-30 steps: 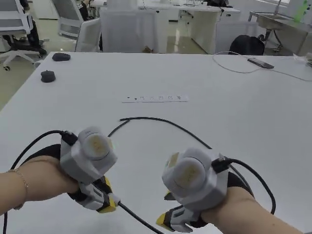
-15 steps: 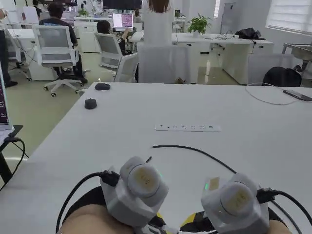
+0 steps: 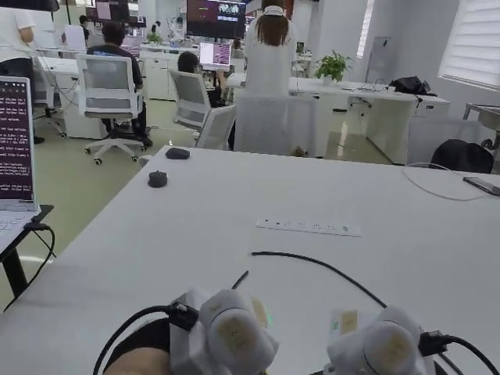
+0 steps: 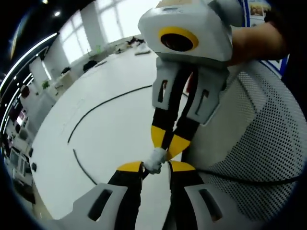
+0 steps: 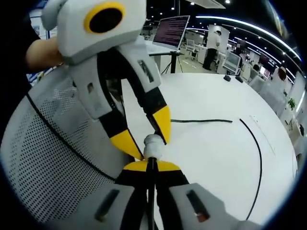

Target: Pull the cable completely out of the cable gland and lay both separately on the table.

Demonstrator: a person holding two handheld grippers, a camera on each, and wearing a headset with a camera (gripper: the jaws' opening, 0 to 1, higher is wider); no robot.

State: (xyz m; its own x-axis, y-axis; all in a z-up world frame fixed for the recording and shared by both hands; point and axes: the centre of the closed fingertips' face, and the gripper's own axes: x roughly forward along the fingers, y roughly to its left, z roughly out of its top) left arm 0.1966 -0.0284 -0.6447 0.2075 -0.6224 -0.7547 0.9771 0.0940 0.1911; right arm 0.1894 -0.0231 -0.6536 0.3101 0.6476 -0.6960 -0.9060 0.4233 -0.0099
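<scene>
The left tool [image 4: 154, 167] is clenched on the small white cable gland [image 5: 153, 143], its yellow tips pinching the body from both sides. Right against it, the right tool [image 5: 147, 166] is clamped on the thin black cable [image 5: 201, 120] just where the cable leaves the gland. Both are held up off the surface at the near edge of the table [image 3: 422, 234], close to a white mesh chair back [image 4: 259, 139].

The gland looks light, hard and smooth, so it could slip or twist in the tips; a hold across its widest part seems safest. The cable is limp and will bend rather than push, so it is best held close to the gland and pulled straight along its axis. The seal may drag and then let go suddenly.

Beyond the table's left edge stands a laptop [image 3: 14, 141]. A mouse [image 3: 158, 179] sits far left on the table, well apart from the work. A power strip [image 3: 308, 227] lies at the far middle. To the right, the cable's loose run curves across bare table, leaving broad room to draw the right tool away and lay both parts down apart.
</scene>
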